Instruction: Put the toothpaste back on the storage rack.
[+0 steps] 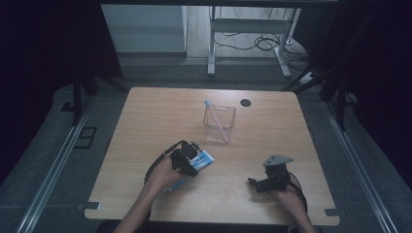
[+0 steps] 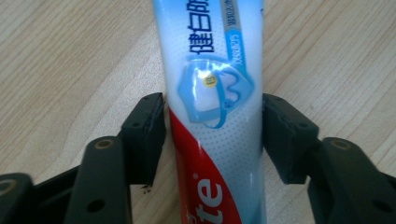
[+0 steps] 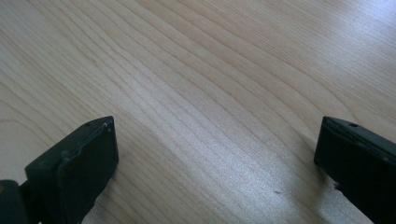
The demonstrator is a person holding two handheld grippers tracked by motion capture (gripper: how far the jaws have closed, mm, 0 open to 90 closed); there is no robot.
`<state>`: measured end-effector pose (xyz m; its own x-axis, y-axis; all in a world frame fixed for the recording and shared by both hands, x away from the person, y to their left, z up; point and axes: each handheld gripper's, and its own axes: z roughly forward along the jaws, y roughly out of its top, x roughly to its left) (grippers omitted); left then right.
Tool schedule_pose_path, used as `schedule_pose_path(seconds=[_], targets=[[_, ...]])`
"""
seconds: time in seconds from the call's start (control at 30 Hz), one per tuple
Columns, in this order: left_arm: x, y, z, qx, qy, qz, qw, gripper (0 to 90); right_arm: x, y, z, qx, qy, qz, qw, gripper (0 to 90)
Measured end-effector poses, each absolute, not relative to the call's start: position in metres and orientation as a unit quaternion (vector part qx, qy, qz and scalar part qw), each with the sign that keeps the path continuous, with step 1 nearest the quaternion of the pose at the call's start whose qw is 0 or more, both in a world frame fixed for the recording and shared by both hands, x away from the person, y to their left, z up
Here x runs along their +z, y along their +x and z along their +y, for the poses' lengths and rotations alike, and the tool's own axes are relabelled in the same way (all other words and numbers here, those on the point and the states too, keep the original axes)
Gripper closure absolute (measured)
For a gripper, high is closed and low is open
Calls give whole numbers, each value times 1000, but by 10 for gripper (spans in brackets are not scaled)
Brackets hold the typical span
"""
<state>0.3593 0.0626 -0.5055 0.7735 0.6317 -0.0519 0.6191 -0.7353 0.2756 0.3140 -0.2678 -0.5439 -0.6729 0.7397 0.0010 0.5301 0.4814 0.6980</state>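
A white, blue and red toothpaste tube (image 2: 212, 60) lies flat on the wooden table (image 2: 70, 56), pointing away between the jaws of my left gripper (image 2: 212, 137). The right pad (image 2: 280, 135) sits at the tube's edge and the left pad (image 2: 149, 135) stands a sliver off it; the tube looks unsqueezed. From above, the left gripper (image 1: 194, 162) covers the near end of the tube (image 1: 204, 158) left of centre. My right gripper (image 1: 253, 185) rests near the front right, open over bare wood (image 3: 215, 154).
A clear square container (image 1: 219, 127) stands at mid-table with a pink and blue toothbrush (image 1: 213, 112) leaning in it. A black round cap (image 1: 246, 102) marks the far side of the table. Desk legs and cables (image 1: 262, 41) lie beyond.
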Motion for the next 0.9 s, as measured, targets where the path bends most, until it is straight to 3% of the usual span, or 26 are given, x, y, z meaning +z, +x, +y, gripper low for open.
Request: schedule_pose_path(seconds=[0.13, 0.47, 0.9], targets=[[-504, 359, 60, 22, 930, 343, 132, 498, -544, 314, -268, 345, 375, 847, 152, 0], [-498, 357, 65, 16, 925, 347, 151, 699, -544, 314, -268, 345, 375, 847, 152, 0], [-490, 355, 72, 12, 914, 351, 201, 739, -544, 314, -268, 345, 374, 847, 152, 0]])
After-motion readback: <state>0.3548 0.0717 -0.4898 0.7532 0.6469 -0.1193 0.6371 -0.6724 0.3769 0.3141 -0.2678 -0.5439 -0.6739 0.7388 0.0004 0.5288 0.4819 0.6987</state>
